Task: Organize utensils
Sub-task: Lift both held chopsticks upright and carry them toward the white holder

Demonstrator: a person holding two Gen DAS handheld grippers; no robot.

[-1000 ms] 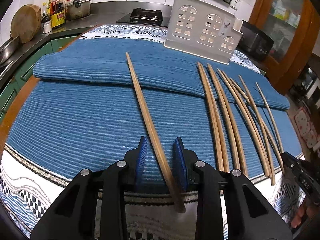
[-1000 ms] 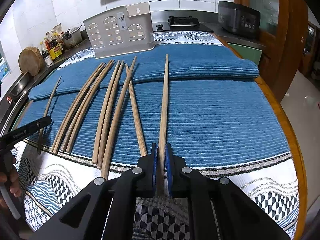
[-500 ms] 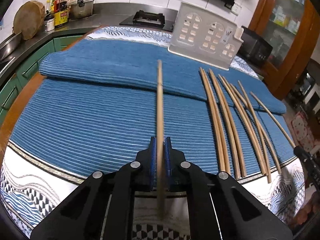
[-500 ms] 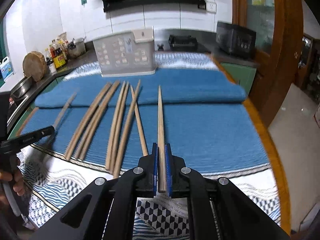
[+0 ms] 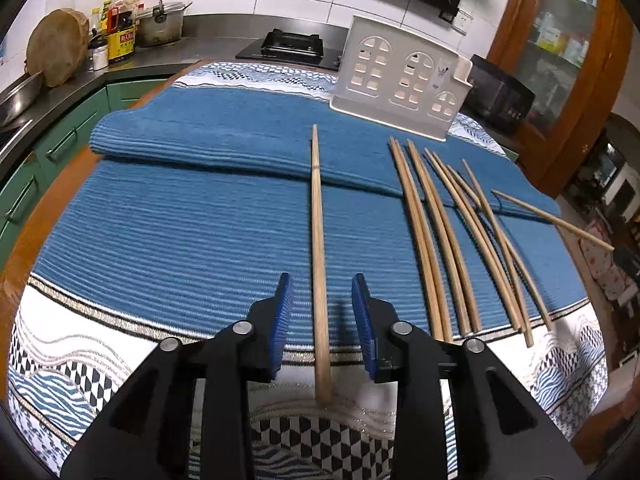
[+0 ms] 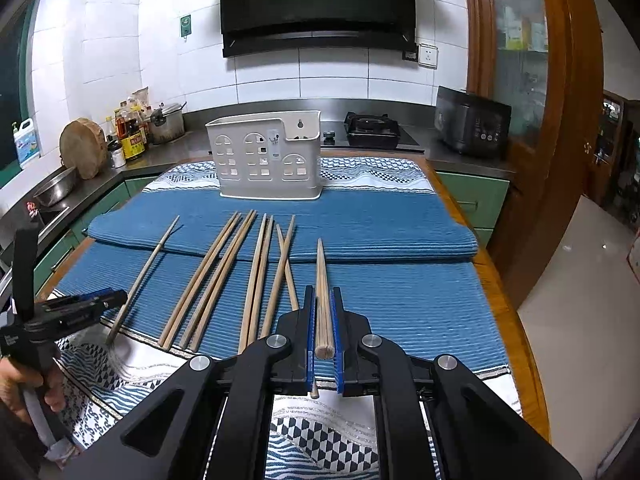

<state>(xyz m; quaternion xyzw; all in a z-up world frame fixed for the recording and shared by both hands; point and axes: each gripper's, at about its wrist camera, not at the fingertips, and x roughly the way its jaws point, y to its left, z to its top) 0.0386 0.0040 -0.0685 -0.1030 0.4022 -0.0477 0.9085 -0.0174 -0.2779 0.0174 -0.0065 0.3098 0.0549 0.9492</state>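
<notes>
Several wooden chopsticks [image 6: 256, 276] lie side by side on a blue ribbed mat [image 6: 400, 300]. My right gripper [image 6: 322, 300] is shut on one chopstick [image 6: 321, 280] and holds it raised above the mat, pointing at the white slotted utensil holder [image 6: 268, 160]. My left gripper [image 5: 322, 292] is open; a single chopstick [image 5: 318, 232] lies on the mat between its blue pads [image 5: 282, 316]. The left gripper also shows at the left of the right wrist view [image 6: 92, 300]. The holder stands at the mat's far edge [image 5: 400, 80].
A patterned cloth [image 6: 320, 440] covers the wooden table under the mat. The mat's far part is folded into a raised ridge [image 5: 200, 148]. Behind are a stove [image 6: 372, 130], a black appliance [image 6: 472, 126], bottles and a pot [image 6: 168, 124]. A wooden cabinet [image 6: 532, 120] stands right.
My left gripper shut on its chopstick, then opened again, leaving it on the mat. My right gripper lifted its chopstick and tilted up, so the holder now appears straight ahead.
</notes>
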